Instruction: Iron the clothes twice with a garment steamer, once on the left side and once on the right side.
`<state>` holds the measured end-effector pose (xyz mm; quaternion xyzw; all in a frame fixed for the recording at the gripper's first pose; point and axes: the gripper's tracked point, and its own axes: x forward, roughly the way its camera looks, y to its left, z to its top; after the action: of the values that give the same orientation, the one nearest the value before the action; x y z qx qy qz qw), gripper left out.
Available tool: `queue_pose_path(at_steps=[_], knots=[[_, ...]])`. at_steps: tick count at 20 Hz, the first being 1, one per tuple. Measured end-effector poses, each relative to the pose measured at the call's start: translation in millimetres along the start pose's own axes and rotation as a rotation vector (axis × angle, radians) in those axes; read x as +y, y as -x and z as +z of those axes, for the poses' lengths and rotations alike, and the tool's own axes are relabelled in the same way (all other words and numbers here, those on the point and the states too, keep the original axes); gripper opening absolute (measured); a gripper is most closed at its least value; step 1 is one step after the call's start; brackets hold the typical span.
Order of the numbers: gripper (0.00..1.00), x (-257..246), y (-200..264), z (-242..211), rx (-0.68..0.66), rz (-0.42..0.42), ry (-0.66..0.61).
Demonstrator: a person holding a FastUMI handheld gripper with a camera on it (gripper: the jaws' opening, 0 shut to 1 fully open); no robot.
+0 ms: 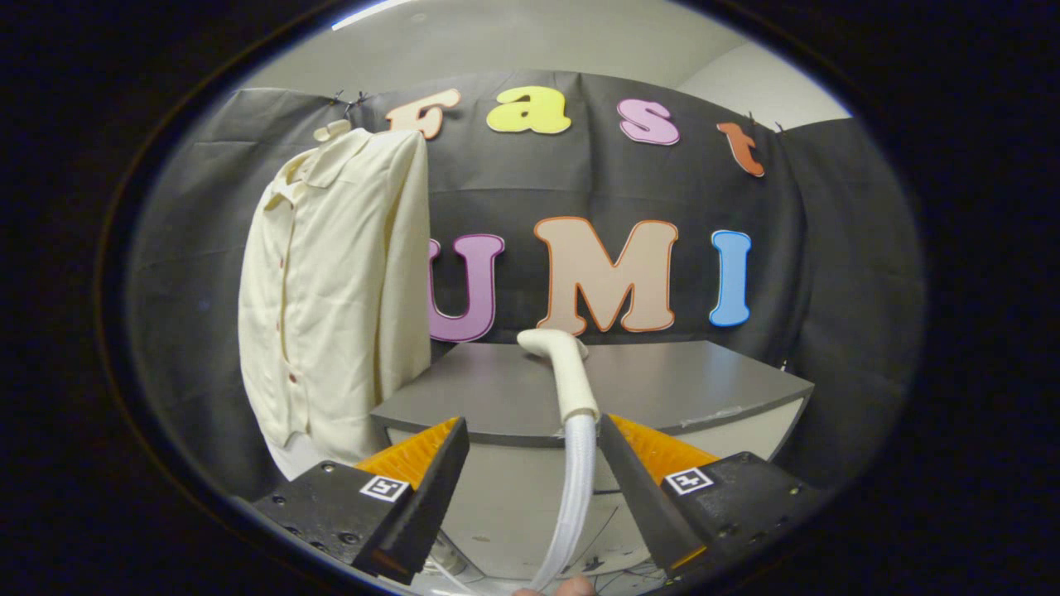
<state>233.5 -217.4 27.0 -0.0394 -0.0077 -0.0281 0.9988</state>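
1. Shirt: one cream garment hangs on the booth wall, left of the table, untouched by steam as far as I can judge.
2. Steamer: one white head lies on the table, its hose running down between the jaws.
3. Gripper: jaws wide apart, holding nothing; the pick-up step is in hand, so next they need to close on the steamer's handle.

cream shirt: hanging, buttoned | white steamer: lying on table, hose trailing down
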Motion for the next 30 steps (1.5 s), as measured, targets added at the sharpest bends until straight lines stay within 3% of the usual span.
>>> queue_pose_path(at_steps=[9, 13, 14, 17, 20, 30], knots=[[0.96, -24.4, -99.2, -1.1, 0.068, -0.020, 0.022], [0.86, -21.1, -128.1, -15.3, 0.160, -0.004, 0.049], [0.84, -21.0, -131.1, -19.6, 0.193, -0.003, 0.046], [0.54, -24.5, -135.1, -21.3, 0.215, -0.021, 0.027], [0.41, -22.0, -133.9, -20.7, 0.230, -0.002, 0.015], [0.35, -0.6, -96.7, -7.3, 0.177, 0.019, 0.003]])
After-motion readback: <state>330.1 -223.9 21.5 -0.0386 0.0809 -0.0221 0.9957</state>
